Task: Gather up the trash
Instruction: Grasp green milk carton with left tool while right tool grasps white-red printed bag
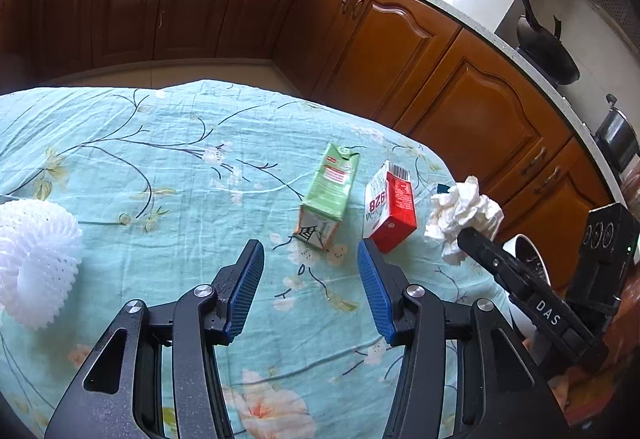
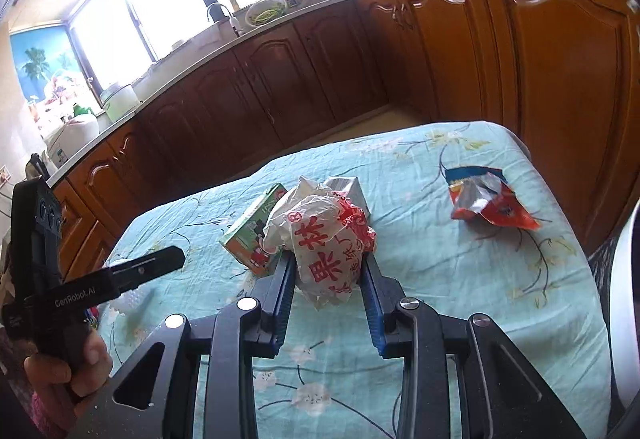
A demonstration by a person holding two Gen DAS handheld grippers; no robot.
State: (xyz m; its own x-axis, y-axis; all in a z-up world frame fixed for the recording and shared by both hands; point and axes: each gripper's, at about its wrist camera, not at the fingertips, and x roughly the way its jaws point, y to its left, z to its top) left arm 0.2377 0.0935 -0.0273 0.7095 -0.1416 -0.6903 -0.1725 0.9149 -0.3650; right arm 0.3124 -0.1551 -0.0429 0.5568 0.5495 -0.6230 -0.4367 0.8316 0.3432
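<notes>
My left gripper (image 1: 311, 261) is open and empty above the teal floral cloth, just short of a green drink carton (image 1: 328, 195) lying on its side. A red and white carton (image 1: 390, 207) lies right of it. My right gripper (image 2: 328, 271) is shut on a crumpled white wrapper with red characters (image 2: 324, 243), held above the cloth; in the left wrist view it shows as a white wad (image 1: 464, 217) at the right gripper's tip. The green carton (image 2: 252, 231) lies behind the wrapper. A torn red and silver snack packet (image 2: 488, 199) lies to the right.
A white foam fruit net (image 1: 34, 259) lies at the left of the cloth-covered table (image 1: 160, 167). A white bin rim (image 1: 528, 259) shows beyond the table's right edge. Wooden kitchen cabinets (image 1: 400, 47) stand behind the table. The left gripper's body (image 2: 60, 287) is at the left.
</notes>
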